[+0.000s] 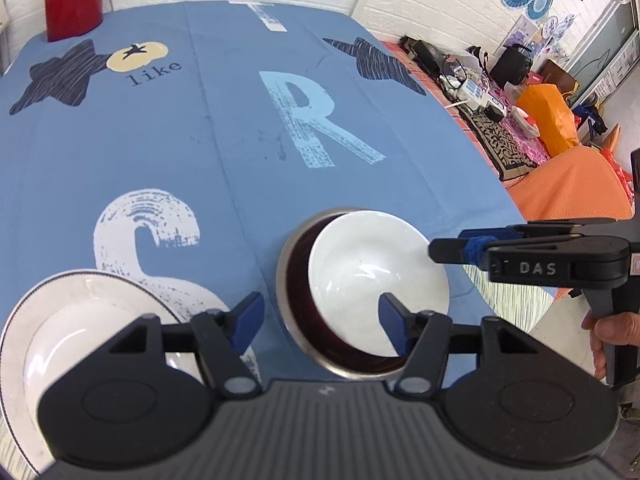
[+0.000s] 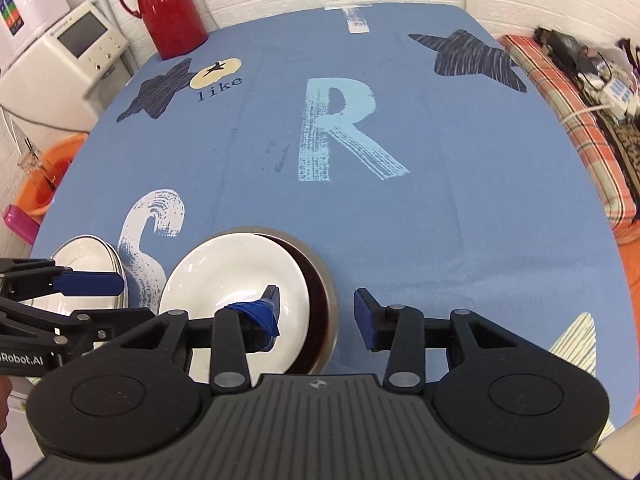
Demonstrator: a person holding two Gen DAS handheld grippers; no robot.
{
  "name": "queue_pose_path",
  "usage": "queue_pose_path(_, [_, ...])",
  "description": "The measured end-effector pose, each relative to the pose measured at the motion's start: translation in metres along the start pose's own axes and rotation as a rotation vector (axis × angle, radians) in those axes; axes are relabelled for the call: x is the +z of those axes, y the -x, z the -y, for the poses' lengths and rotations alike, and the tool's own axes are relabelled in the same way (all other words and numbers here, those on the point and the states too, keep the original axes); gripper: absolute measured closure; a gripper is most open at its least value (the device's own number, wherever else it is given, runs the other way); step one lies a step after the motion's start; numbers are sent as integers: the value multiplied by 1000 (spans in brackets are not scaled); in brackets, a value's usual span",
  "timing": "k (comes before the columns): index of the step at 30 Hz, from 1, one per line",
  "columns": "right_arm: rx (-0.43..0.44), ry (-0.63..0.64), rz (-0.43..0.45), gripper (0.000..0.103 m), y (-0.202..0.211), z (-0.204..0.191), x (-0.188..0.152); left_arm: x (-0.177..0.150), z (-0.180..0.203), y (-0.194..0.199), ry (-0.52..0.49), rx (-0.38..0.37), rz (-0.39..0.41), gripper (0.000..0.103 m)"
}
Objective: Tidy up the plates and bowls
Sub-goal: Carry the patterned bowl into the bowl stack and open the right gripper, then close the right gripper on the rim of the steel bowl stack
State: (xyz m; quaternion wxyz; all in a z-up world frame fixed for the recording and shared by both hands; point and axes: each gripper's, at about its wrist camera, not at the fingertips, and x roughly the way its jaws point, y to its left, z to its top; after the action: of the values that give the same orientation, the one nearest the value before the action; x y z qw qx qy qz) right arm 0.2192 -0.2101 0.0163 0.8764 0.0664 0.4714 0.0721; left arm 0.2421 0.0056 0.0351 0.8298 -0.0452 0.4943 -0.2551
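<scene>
White bowl (image 1: 376, 276) nested, slightly tilted, inside a metal-rimmed dark bowl (image 1: 298, 312), both resting on the blue-clothed worktop (image 1: 160, 140). From the left wrist view, stacked pair at about 5 o'clock of the printed letter R (image 1: 316, 120); white plates (image 1: 68, 320) in a low pile at about 9 o'clock of the bowls, near but apart. Red jug (image 2: 168, 8) far off at 11 o'clock, at the worktop's back edge.

Left tool (image 1: 320, 320) spread wide, fingers apart, gripping nothing, poised just before the near rim of the dark bowl. Right tool (image 2: 316, 308) also apart and empty: one taped finger (image 2: 260, 312) over the white bowl's inside, the other outside the dark rim, so straddling the stacked rims at their 3 o'clock side without closing. A hand (image 1: 612, 332) visible on the right tool's handle.

Judging by the layout: bowls already gathered one inside the other, plates already piled, so likely late in the tidying, with the bowl stack either just set down or about to be taken. If a further move is wanted, probably closing on the doubled rim and carrying the pair toward the plates at 9 o'clock. Called for: a firm pinch across both walls, level lift, since the tilted inner bowl could slide or clatter against the metal rim.
</scene>
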Motion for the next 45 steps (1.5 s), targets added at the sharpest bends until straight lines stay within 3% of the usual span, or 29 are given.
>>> queue_pose_path(5, [39,-151,116,77,36,22,-36,-12,-15,20,9,-26,36,40])
queue_pose_path(8, [53,-268,134,77,46,31,-64,-17,-23,27,15,-22,54,39])
queue_pose_path(13, [94,-261,142,77,39,32,-94,-18,-29,28,32,22,97,38])
queue_pose_path(16, [159,-281,110,77,29,36,-100,-17,-29,29,66,49,150,37])
queue_pose_path(20, [176,-290,76,76,13,39,-98,-15,-22,28,65,97,202,36])
queue_pose_path(29, [187,-282,21,75,-1,43,-86,-4,-18,17,-4,214,226,34])
queue_pose_path(36, [180,-281,8,74,-2,47,-76,8,-24,10,-86,251,173,33])
queue_pose_path(42, [180,-282,-15,73,-3,44,-71,20,-47,3,-90,130,12,33])
queue_pose_path(45, [182,-278,-19,73,-3,42,-68,21,-48,-3,-127,138,-22,33])
